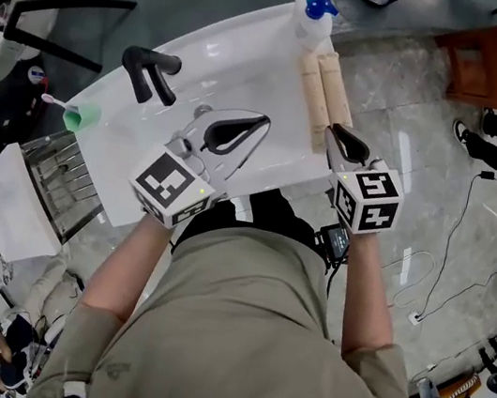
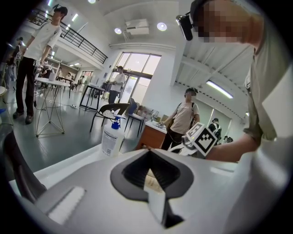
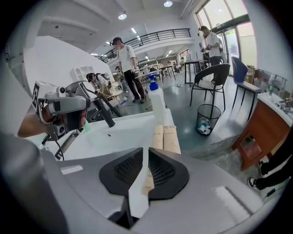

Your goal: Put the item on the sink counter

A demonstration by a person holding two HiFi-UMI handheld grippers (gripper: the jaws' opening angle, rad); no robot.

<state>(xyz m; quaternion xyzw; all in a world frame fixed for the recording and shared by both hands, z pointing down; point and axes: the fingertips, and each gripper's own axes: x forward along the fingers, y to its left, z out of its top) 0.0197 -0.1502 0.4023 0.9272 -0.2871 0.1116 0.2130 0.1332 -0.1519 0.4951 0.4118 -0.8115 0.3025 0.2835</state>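
Note:
Two beige cardboard tubes lie side by side on the right end of the white sink counter, pointing away from me. In the right gripper view the tubes run ahead of the jaws, and a strip of beige shows through the narrow slit between them. My right gripper hovers over the tubes' near end with its jaws together. My left gripper hangs over the basin's front edge, also shut, with nothing seen in its grasp. It points rightward at the right gripper's marker cube.
A black faucet stands at the basin's left. A green cup holds a toothbrush further left. A blue-pump bottle stands behind the tubes. A wire rack sits low left, a wooden cabinet to the right, and cables trail on the floor.

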